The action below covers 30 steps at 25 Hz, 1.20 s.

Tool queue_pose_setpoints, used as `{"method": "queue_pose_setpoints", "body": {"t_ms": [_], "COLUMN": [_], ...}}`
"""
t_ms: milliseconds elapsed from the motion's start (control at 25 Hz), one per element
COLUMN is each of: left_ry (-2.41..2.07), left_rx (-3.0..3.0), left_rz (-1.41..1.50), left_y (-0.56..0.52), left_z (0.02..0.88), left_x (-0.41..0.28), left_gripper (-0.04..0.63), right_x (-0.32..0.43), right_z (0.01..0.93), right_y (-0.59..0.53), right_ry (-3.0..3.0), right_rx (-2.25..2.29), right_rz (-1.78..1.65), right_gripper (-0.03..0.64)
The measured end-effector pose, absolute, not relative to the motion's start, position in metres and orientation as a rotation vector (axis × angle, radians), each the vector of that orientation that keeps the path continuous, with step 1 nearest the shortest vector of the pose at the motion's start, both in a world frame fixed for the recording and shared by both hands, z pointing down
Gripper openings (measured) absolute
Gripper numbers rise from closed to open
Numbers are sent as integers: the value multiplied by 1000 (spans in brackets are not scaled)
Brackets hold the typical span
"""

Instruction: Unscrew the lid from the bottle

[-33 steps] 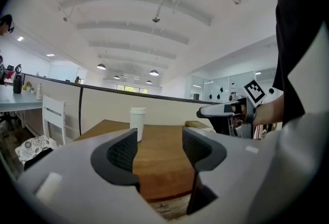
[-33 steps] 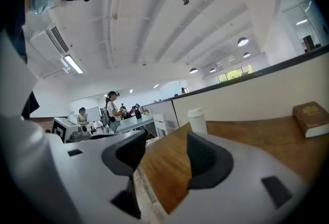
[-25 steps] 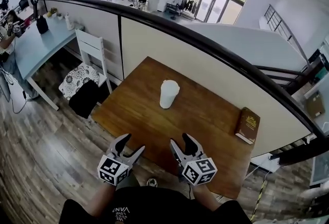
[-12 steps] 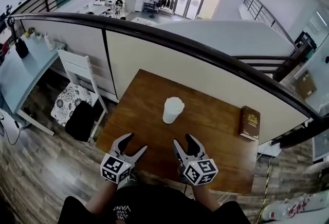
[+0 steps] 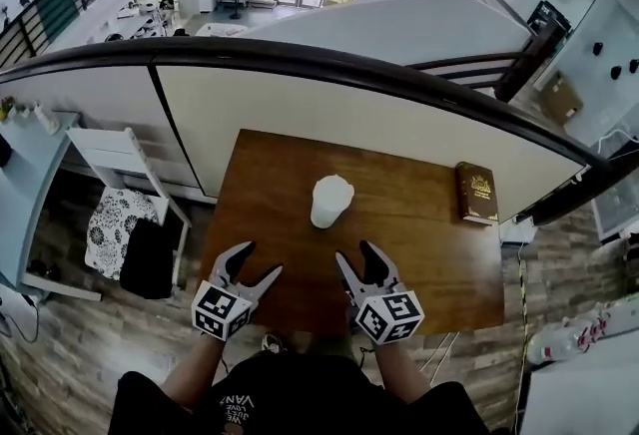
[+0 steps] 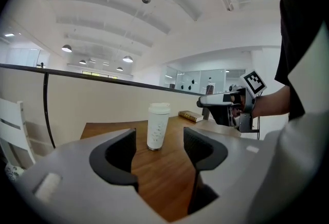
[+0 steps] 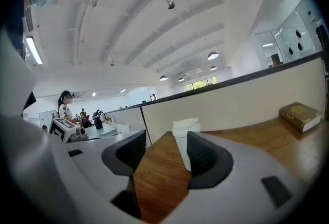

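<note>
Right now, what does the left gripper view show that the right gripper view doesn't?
Only the left gripper view: the right gripper, marker cube on top, and a white slatted chair at the left edge. Only the right gripper view: a person standing by a cluttered pale desk. Both: the white lidded bottle upright and untouched on the brown wooden table, the brown hardcover book also on it, and the cream partition with its dark rail.

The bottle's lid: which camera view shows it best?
The left gripper view: the lid shows side-on and unobstructed atop the bottle. The head view sees it small, from above; in the right gripper view a jaw hides part of the bottle.
</note>
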State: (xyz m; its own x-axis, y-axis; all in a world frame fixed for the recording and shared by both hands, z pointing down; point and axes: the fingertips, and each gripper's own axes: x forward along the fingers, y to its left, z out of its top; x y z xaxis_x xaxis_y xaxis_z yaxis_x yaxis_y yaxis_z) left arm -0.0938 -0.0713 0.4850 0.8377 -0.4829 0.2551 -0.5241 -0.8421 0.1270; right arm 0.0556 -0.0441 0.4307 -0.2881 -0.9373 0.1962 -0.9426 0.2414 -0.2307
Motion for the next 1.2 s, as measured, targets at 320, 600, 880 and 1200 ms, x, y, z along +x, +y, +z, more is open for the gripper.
{"method": "queue_pose_setpoints", "body": {"t_ms": [320, 600, 880, 1200], "left_ry": [-703, -683, -661, -654], "left_rx": [2847, 2869, 2875, 2888], "left_rz": [340, 329, 365, 389], "left_y": [-106, -133, -151, -169], "left_z": [512, 521, 548, 563], "left_x": [-54, -2, 36, 70], "left_gripper": [307, 339, 360, 376], "right_x": [73, 84, 86, 72], "right_z": [437, 447, 458, 465], "right_y": [-87, -125, -154, -174], "right_ry": [-2448, -2490, -2557, -2643], "right_rx": [1813, 1649, 1505, 1314], "right_rz": [369, 309, 279, 203], "right_gripper": [253, 273, 289, 304]}}
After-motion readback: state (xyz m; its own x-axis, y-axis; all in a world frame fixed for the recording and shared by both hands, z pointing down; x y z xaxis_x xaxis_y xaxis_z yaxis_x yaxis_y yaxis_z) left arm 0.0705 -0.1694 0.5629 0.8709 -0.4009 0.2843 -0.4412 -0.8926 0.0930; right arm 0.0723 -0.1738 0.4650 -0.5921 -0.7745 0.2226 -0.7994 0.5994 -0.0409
